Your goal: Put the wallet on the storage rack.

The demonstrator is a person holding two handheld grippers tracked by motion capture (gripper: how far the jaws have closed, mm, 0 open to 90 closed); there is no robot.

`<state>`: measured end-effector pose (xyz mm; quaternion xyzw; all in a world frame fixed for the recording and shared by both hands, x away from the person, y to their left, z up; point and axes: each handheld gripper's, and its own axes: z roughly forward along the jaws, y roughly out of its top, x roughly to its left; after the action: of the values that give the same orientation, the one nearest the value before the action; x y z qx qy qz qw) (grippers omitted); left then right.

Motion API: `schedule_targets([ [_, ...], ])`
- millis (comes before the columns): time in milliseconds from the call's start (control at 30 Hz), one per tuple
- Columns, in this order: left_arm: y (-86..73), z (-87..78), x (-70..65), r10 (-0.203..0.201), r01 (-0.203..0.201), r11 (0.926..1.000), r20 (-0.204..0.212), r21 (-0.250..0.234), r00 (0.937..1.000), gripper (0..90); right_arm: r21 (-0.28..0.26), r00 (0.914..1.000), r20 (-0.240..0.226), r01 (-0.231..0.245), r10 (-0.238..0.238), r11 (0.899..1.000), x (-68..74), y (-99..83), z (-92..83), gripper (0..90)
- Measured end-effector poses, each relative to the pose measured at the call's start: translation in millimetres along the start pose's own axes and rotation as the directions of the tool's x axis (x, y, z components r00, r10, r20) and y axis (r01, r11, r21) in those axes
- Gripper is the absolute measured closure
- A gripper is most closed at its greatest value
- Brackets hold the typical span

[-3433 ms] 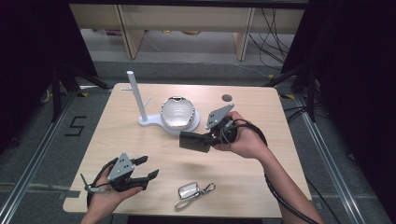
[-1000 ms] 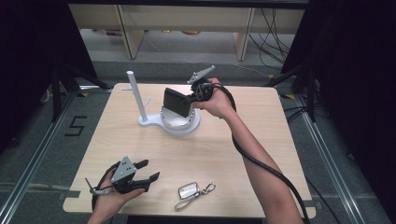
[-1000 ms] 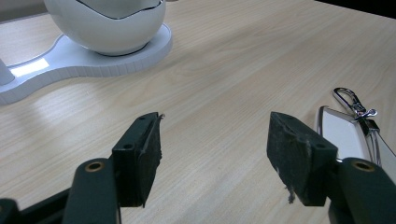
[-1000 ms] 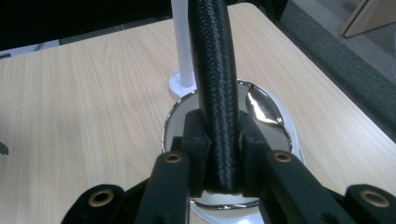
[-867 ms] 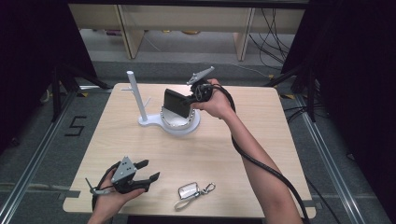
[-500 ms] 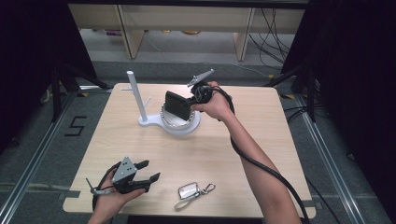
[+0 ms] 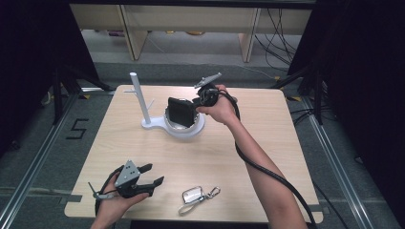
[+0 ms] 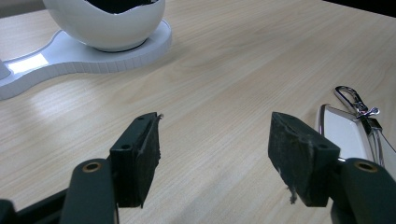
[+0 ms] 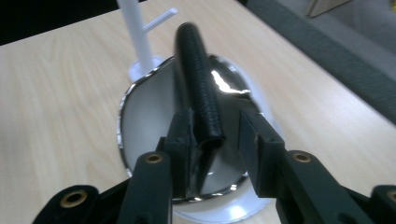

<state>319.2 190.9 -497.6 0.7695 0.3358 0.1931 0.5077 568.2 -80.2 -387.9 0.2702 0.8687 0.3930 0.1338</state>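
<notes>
Dropping the wallet into the bowl

My right gripper (image 7: 191, 106) has just been opening: its jaws stand apart around the black wallet (image 7: 180, 112), which stands on edge in the white bowl (image 7: 197, 129). I'd back away straight, without nudging it. My left gripper (image 7: 155, 174) hangs wide open and empty near the keyring (image 7: 193, 196).
</notes>
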Motion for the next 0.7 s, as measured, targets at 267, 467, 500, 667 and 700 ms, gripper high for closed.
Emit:
schedule_targets([
  [267, 2.2, 1.5, -3.4, -0.002, 0.002, 1.0000, 0.009, 0.003, 1.0000, 32.8, -0.010, 0.9962, 0.087, -0.003, 0.004, 1.000, -6.2, -3.7, -26.2, 67.1],
  [467, 9.9, 5.3, -6.4, 0.015, -0.015, 0.9998, 0.025, -0.009, 0.9996, 31.9, 0.006, 0.9929, 0.114, -0.033, 0.032, 0.999, -8.5, -31.8, -59.9, 68.8],
  [500, 11.2, 6.2, -8.0, 0.007, -0.007, 1.0000, 0.038, -0.003, 0.9993, 31.9, -0.017, 0.9917, 0.121, -0.041, 0.043, 0.999, -8.0, -39.2, -63.5, 68.8],
  [667, 20.1, 12.0, -13.5, 0.017, -0.018, 0.9997, 0.074, 0.014, 0.9971, 33.6, 0.004, 0.9853, 0.122, -0.121, 0.120, 0.993, -6.3, -81.7, -88.4, 68.4],
  [700, 21.9, 13.0, -14.6, 0.016, -0.018, 0.9996, 0.081, 0.020, 0.9966, 34.1, 0.007, 0.9831, 0.124, -0.137, 0.135, 0.991, -6.6, -91.0, -92.5, 68.3],
])
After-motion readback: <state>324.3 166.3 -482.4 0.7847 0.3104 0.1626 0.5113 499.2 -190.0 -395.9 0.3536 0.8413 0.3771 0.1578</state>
